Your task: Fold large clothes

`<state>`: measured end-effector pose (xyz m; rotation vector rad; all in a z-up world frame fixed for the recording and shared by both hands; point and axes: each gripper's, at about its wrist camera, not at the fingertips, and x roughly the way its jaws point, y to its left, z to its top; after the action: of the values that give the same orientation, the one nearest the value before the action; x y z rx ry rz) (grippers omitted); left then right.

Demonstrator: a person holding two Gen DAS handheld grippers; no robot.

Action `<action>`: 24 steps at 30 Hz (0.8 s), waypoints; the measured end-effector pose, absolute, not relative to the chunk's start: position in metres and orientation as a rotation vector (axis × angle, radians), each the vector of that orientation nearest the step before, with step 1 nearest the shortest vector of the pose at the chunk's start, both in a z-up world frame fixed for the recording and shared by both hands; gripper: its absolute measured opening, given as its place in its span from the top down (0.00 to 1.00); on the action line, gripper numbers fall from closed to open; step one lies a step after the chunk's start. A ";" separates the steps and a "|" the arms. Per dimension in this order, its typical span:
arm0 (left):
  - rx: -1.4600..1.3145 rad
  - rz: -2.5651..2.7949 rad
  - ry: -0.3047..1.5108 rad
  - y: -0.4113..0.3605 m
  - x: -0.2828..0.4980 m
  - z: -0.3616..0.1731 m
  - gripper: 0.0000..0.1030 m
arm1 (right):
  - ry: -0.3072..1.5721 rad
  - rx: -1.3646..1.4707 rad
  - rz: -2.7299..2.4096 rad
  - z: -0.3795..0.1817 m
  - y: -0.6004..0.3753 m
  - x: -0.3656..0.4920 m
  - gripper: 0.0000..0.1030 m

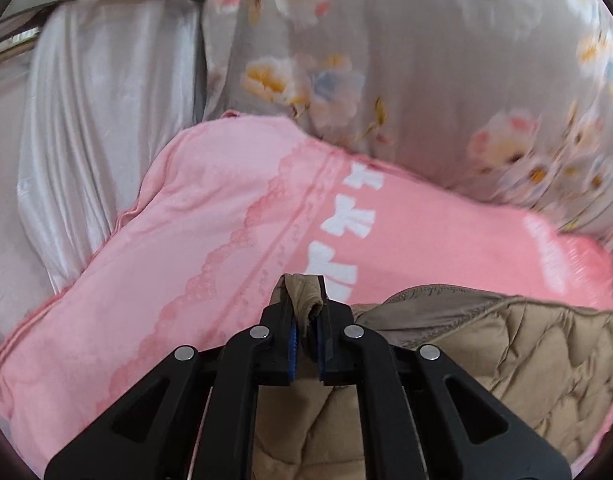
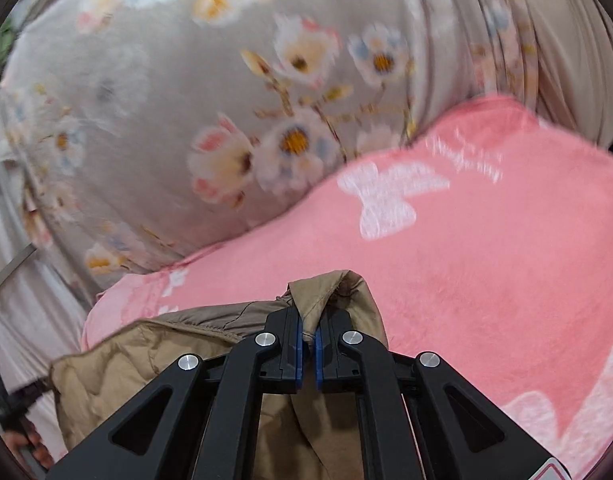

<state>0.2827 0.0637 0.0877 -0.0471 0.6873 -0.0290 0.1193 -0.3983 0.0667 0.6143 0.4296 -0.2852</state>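
One tan quilted jacket (image 1: 518, 344) hangs at lower frame over one pink blanket (image 1: 210, 216), both left gripper (image 1: 305, 328) and right gripper (image 2: 308, 340) fingers clamped on its edge.

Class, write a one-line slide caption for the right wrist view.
Right gripper pinches a tan quilted garment above a pink blanket, floral bedding behind.

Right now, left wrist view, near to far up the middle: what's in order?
left gripper shut on the tan quilted garment → pink blanket → grey floral quilt.
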 end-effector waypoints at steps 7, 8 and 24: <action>0.029 0.035 0.829 0.044 0.341 0.007 0.93 | 0.550 0.615 -0.344 0.013 -0.402 0.167 0.96; 0.034 0.036 0.836 0.043 0.345 -0.001 0.93 | 0.563 0.608 -0.352 0.006 -0.402 0.170 0.96; 0.029 0.024 0.884 0.035 0.361 -0.063 0.88 | 0.700 0.552 -0.383 -0.053 -0.393 0.203 0.97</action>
<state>0.3612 0.0350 -0.0634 0.0288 0.8845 0.0238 0.2026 -0.3927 -0.0534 0.5519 0.6997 -0.3830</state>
